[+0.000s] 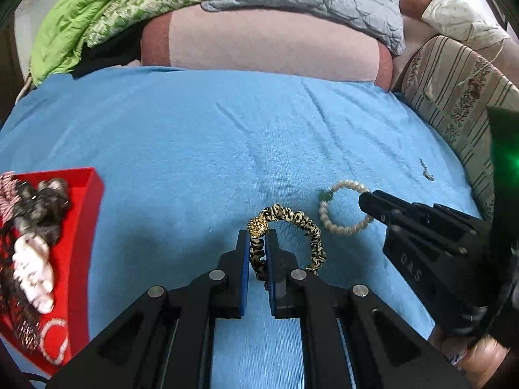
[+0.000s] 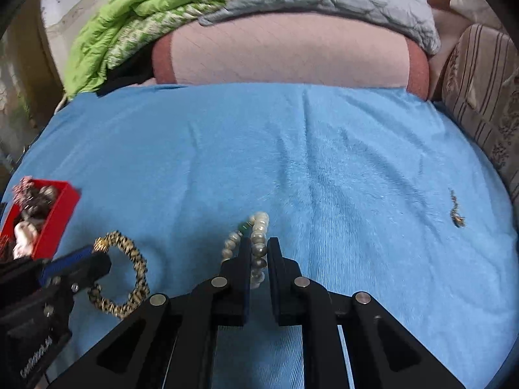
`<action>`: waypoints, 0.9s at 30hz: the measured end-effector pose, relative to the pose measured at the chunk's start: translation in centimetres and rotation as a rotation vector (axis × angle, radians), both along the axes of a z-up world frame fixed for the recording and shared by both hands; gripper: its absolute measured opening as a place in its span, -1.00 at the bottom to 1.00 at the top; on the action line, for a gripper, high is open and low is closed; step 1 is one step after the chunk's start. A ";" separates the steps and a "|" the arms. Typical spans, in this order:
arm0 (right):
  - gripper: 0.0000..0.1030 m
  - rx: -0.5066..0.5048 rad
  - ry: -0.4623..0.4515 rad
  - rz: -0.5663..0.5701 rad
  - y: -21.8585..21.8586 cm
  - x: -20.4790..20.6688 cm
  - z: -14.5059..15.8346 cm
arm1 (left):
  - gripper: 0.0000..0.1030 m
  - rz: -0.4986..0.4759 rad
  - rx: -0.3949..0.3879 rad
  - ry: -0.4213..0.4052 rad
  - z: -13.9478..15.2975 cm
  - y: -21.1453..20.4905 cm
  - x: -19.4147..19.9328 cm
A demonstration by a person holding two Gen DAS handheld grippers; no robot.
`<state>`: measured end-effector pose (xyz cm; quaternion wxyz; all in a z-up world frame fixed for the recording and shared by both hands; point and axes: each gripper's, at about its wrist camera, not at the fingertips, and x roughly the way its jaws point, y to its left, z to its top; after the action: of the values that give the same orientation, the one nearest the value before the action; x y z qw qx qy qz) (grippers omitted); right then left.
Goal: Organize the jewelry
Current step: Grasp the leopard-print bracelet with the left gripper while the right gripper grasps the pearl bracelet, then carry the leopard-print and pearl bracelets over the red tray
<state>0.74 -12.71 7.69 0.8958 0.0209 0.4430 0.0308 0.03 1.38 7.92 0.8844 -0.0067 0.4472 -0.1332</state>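
My left gripper is shut on a black-and-gold patterned bracelet with a gold bead, just above the blue blanket. It also shows in the right wrist view. My right gripper is shut on a white pearl bracelet with a green bead; in the left wrist view the pearl bracelet hangs from the right gripper's tip. A red tray holding several jewelry pieces sits at the left, also in the right wrist view.
A small dark chain piece lies on the blue blanket at the right. A pink pillow, green and grey quilts and a striped cushion border the far and right sides.
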 end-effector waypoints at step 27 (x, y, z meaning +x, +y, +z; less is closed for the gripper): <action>-0.79 0.002 -0.068 0.077 5.4 -13.7 4.9 | -0.83 0.079 0.064 -0.135 5.3 5.2 -12.1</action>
<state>-12.94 -7.29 12.64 0.9085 0.0038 0.4125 0.0664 -12.04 6.55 13.22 0.9169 0.0127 0.3900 -0.0839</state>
